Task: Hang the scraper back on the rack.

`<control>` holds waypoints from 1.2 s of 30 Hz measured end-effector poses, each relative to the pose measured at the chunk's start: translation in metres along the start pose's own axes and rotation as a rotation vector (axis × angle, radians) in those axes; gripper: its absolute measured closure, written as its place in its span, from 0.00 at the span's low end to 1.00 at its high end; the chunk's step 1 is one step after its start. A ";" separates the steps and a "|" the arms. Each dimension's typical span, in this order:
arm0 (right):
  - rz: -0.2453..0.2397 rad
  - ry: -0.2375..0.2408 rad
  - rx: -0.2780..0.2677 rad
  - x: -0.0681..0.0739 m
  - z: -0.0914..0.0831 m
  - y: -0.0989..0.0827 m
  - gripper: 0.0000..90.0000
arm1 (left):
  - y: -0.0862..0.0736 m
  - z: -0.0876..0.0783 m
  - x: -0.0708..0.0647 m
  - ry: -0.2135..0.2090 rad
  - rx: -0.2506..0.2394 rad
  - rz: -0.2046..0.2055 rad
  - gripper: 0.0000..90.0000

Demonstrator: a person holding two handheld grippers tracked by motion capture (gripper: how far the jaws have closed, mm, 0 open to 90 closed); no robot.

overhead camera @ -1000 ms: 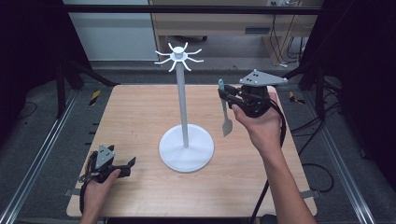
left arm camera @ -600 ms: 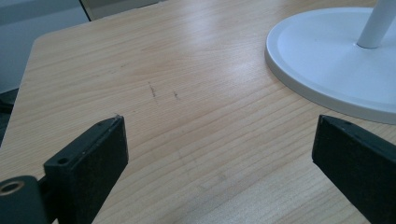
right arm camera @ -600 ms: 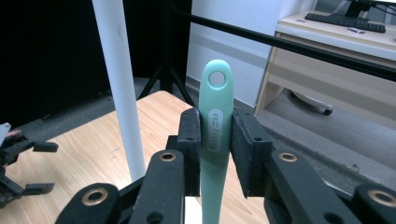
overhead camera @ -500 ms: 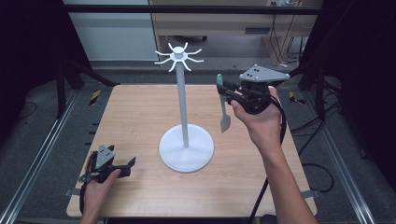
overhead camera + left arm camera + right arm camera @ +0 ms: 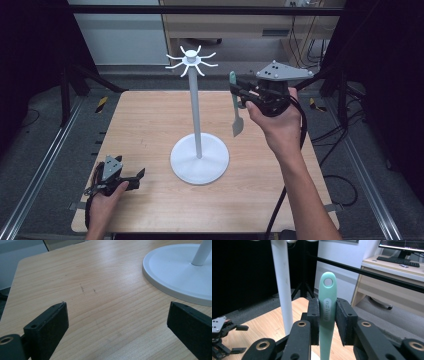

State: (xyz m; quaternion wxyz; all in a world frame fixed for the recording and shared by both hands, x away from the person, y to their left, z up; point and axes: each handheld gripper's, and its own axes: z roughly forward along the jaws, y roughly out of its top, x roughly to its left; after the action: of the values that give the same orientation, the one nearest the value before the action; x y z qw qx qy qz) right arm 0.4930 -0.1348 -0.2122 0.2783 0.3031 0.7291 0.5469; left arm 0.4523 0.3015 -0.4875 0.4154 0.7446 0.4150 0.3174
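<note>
Pale wood with a fine grain covers the desk (image 5: 150,130), and we begin at its near edge. At the near left corner the left hand (image 5: 102,202) rests on the desk and holds the left gripper (image 5: 131,179). In the left gripper view we see its two black jaws spread wide apart, with bare wood between them and nothing held.

Near the middle of the desk stands the white stand (image 5: 199,150). Its round base (image 5: 175,272) lies flat on the wood, and the thin pole rises upright to a crown of short curved hooks (image 5: 191,61) at the top.

To the right of the pole, above the right half of the desk, the right hand (image 5: 277,125) lifts the right gripper (image 5: 239,92) in the air. Its jaws are pressed on the mint green handle (image 5: 327,312) of a spatula (image 5: 236,107). The spatula hangs about upright, with the grey blade down and not touching the desk. The hole of the handle (image 5: 328,282) stands above the jaws, lower than the hooks and just beside the pole.

Beyond the far edge we see a wooden cabinet (image 5: 240,22).
</note>
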 end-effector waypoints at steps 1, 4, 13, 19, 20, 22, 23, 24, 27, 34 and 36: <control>-0.002 0.002 -0.002 0.001 0.000 0.002 0.83 | 0.000 0.000 0.000 0.000 0.000 0.001 0.04; -0.005 0.011 -0.010 0.004 0.000 0.005 0.83 | 0.000 0.000 0.000 -0.001 0.000 0.003 0.04; -0.021 0.022 -0.027 0.011 -0.001 0.014 0.83 | 0.000 0.000 0.000 -0.001 0.000 0.003 0.04; -0.029 0.026 -0.035 0.014 -0.002 0.018 0.83 | 0.000 0.000 0.000 0.001 0.000 0.002 0.04; -0.029 0.026 -0.035 0.014 -0.002 0.018 0.83 | 0.000 0.000 0.000 0.001 -0.001 0.003 0.04; -0.028 0.024 -0.037 0.014 -0.003 0.018 0.83 | 0.000 0.000 0.000 0.000 0.000 0.003 0.04; -0.028 0.024 -0.037 0.014 -0.004 0.018 0.83 | 0.000 0.000 0.000 0.000 0.001 0.002 0.04; -0.028 0.024 -0.037 0.014 -0.004 0.019 0.83 | 0.000 0.000 0.000 -0.001 0.002 0.003 0.04; -0.030 0.026 -0.037 0.014 -0.005 0.020 0.83 | 0.000 0.000 0.000 0.000 0.001 0.004 0.04; -0.033 0.035 -0.038 0.014 -0.003 0.024 0.83 | 0.000 0.001 -0.001 -0.001 0.002 0.006 0.04; -0.034 0.038 -0.036 0.015 -0.002 0.026 0.83 | 0.000 0.000 -0.001 -0.002 0.002 0.007 0.04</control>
State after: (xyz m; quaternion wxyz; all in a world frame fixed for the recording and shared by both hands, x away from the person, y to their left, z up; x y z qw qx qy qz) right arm 0.4854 -0.1190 -0.1880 0.2790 0.2749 0.7295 0.5607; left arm 0.4524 0.3005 -0.4877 0.4141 0.7468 0.4121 0.3177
